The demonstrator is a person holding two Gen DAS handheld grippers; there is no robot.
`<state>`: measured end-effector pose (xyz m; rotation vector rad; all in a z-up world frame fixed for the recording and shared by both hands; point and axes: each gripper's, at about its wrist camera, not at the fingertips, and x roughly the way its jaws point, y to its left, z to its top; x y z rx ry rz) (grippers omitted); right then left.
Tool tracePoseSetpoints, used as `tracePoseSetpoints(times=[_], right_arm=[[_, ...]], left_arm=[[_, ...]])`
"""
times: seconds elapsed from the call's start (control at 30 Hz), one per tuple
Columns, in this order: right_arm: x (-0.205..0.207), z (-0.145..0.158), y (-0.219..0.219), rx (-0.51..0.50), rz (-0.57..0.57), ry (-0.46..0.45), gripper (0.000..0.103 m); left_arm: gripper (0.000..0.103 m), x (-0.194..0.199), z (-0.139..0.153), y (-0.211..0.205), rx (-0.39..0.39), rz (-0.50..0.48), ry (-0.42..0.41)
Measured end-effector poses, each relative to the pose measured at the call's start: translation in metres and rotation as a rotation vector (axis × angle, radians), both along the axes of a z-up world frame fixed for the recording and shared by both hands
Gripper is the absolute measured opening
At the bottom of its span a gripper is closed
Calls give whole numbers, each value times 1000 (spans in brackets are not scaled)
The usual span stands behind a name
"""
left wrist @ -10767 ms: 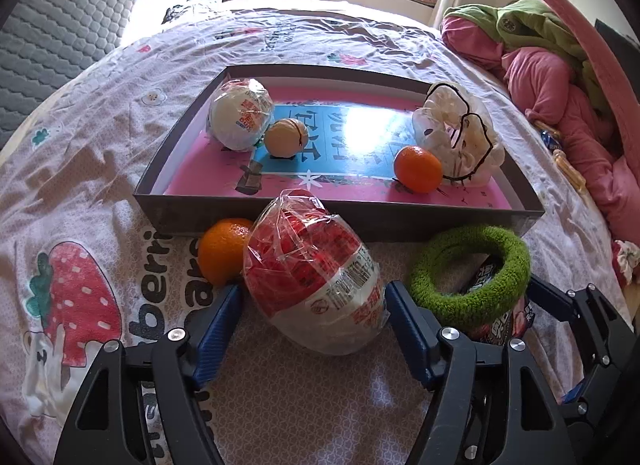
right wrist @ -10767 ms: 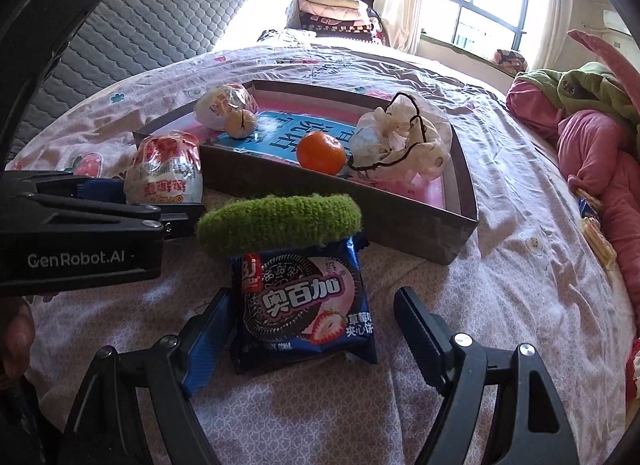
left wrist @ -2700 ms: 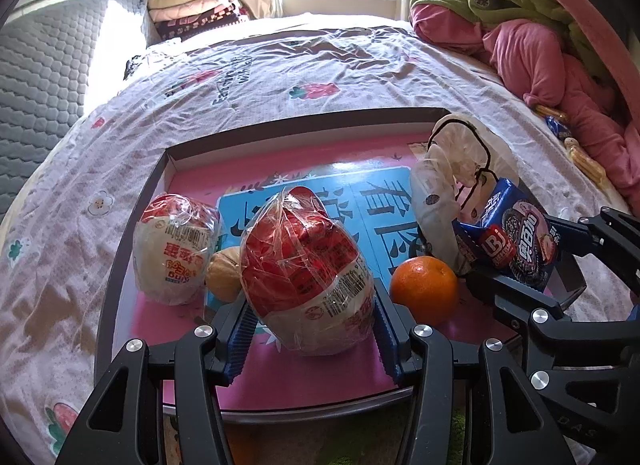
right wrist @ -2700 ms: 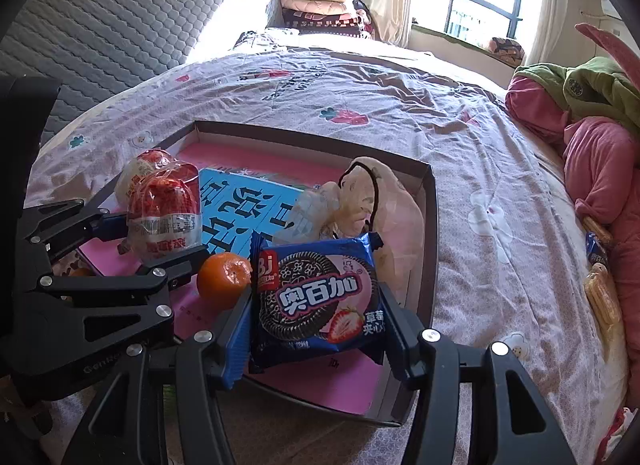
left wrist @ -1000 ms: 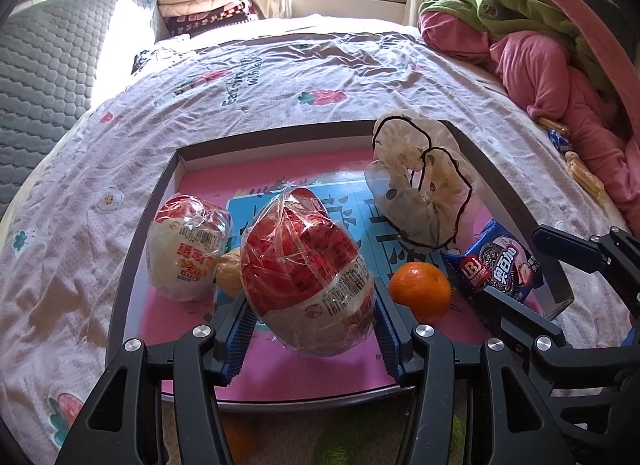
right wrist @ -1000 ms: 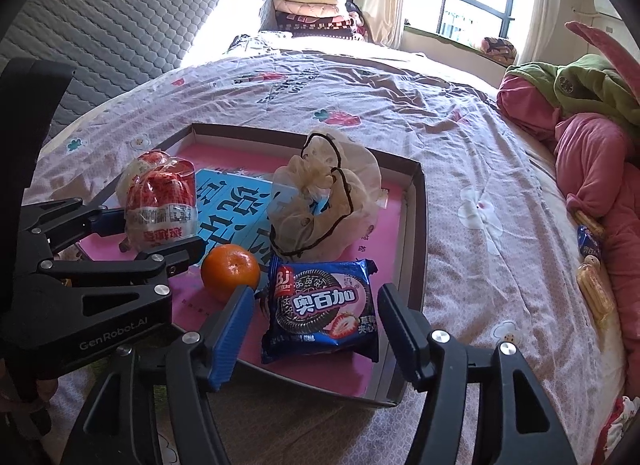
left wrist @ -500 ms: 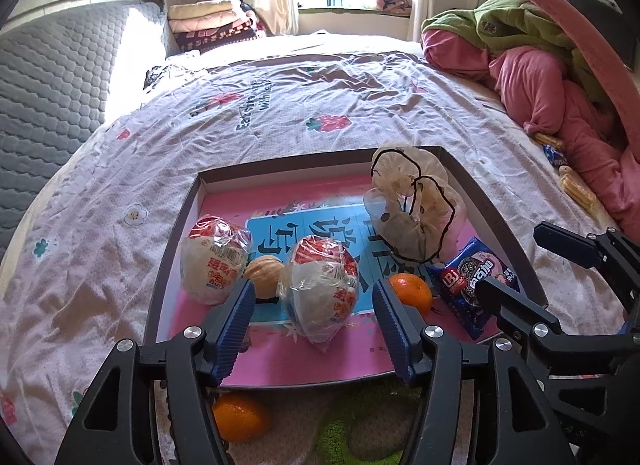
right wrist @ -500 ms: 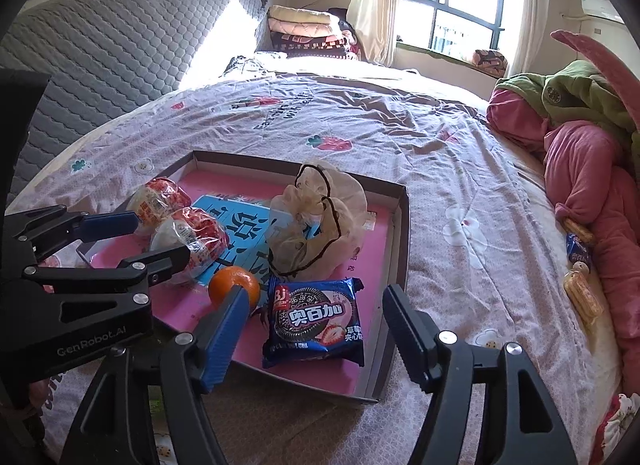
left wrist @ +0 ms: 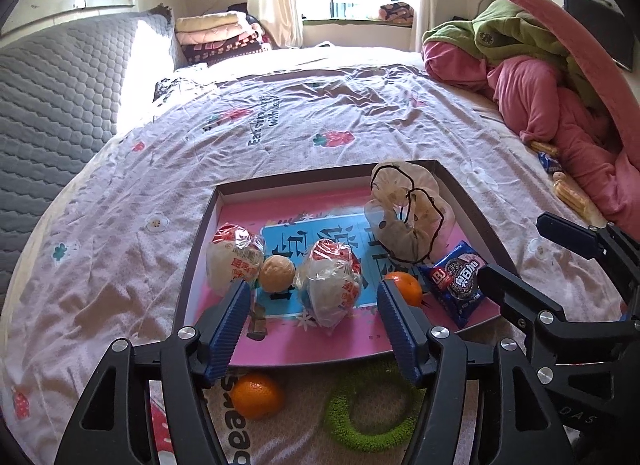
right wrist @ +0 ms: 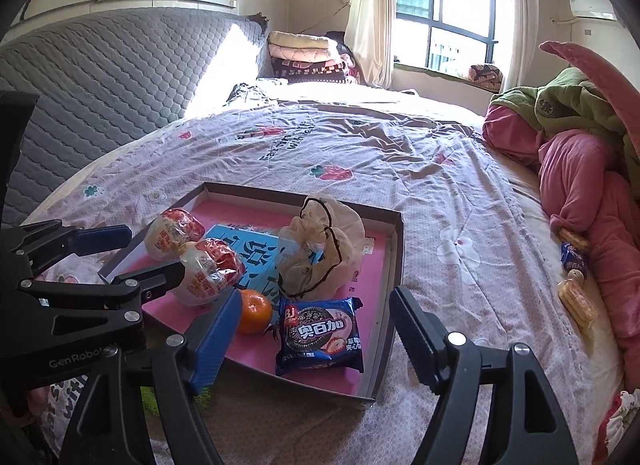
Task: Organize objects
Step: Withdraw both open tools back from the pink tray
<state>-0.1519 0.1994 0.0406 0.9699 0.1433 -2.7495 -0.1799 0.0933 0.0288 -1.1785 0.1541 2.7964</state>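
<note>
Left gripper (left wrist: 313, 317): we see its jaws spread wide and holding nothing, above the near edge of the tray (left wrist: 472, 209).
Right gripper (right wrist: 312, 335): we see it just as wide apart and bare, over the tray's near right corner, above the cookie pack (right wrist: 320, 335).
Snack bags: we count two, both in the tray; one (left wrist: 234, 261) lies at the left wall, the other (left wrist: 330, 281) in the middle, between the left fingers as seen from that wrist.
Oranges: two; one (left wrist: 402, 285) sits in the tray beside the cookie pack, the other (left wrist: 258, 395) lies on the bedsheet (left wrist: 280, 137) just outside the near wall.
Round bun (left wrist: 277, 273): one, between the two bags; we think it touches the left one, though the view is too coarse to be sure.
Scrunchie (left wrist: 408, 221): one, pale with a dark cord, at the tray's right side behind the cookie pack.
Green ring (left wrist: 370, 411): one, on the sheet beside the outside orange, below the left gripper.
Edges: low walls ring the tray on all sides.
Open room: we see bare pink floor along the near wall and at the far left corner; wide sheet lies beyond the tray, with blankets (right wrist: 580, 169) heaped at the right.
</note>
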Motion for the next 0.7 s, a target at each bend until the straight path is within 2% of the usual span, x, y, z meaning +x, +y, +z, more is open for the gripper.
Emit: tracePoseSetpoints(times=[0.47, 0.7], right_arm=[[36, 26, -14, -39, 7, 93, 80], [51, 18, -26, -36, 17, 64, 80]], left_arm=[[68, 37, 19, -21, 10, 29, 30], [68, 55, 19, -38, 12, 52, 31]])
